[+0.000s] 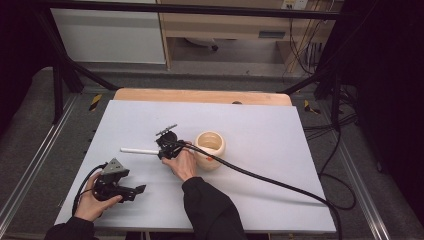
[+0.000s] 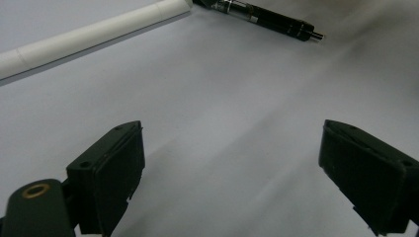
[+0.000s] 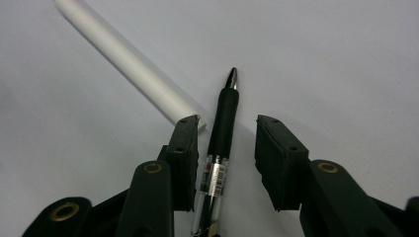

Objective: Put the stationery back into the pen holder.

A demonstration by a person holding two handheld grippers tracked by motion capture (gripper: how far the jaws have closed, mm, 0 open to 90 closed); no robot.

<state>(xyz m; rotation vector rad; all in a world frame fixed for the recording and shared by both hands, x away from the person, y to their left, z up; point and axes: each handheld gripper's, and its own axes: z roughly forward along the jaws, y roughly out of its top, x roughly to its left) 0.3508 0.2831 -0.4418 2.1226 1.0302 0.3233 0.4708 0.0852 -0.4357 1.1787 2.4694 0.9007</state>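
Black pen (image 3: 221, 143) lies flat on the white table (image 1: 280, 150), between the two jaws of the right gripper (image 3: 226, 148), its long axis running along the jaws with the tip pointing away from the hand. The jaws stand partly open: the left pad looks to be at the barrel or just beside it, the right pad has a clear gap, so nothing is gripped yet. A white marker (image 3: 128, 59) lies slanted just beside the left jaw tip and could get caught. The left gripper (image 2: 232, 168) rests wide open and empty, well apart.
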